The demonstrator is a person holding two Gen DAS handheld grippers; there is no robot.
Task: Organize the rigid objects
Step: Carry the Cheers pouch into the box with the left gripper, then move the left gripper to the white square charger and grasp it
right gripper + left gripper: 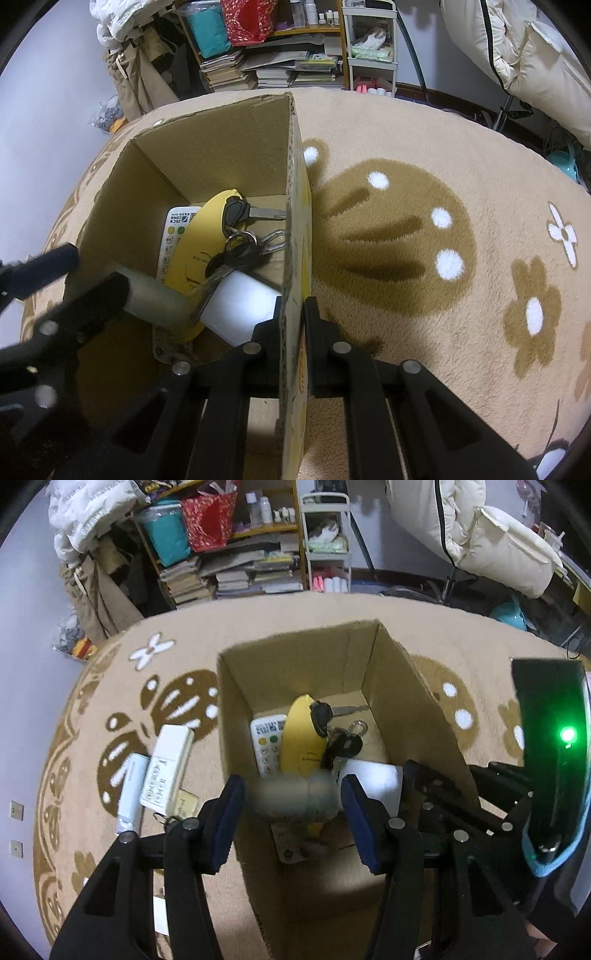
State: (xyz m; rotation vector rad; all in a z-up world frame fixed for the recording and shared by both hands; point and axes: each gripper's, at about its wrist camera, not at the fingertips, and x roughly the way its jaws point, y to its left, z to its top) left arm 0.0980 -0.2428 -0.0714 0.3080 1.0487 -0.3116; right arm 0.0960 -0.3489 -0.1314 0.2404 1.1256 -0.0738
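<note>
While blurred: left gripper [291, 805] spread around a pale grey cylinder [295, 794].
Right gripper [291, 321]: clamps the open corrugated cardboard box [207, 147] wall.

A tan rug [332, 609] patterned with brown butterflies and white flowers carries an open cardboard box [413, 686]; just left of it lie a white remote [168, 768] and a pale tube [131, 794], side by side.

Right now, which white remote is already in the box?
The white remote with coloured buttons and a QR label, lying beside the yellow banana-shaped item in the cardboard box. The other remote lies outside on the rug.
</note>
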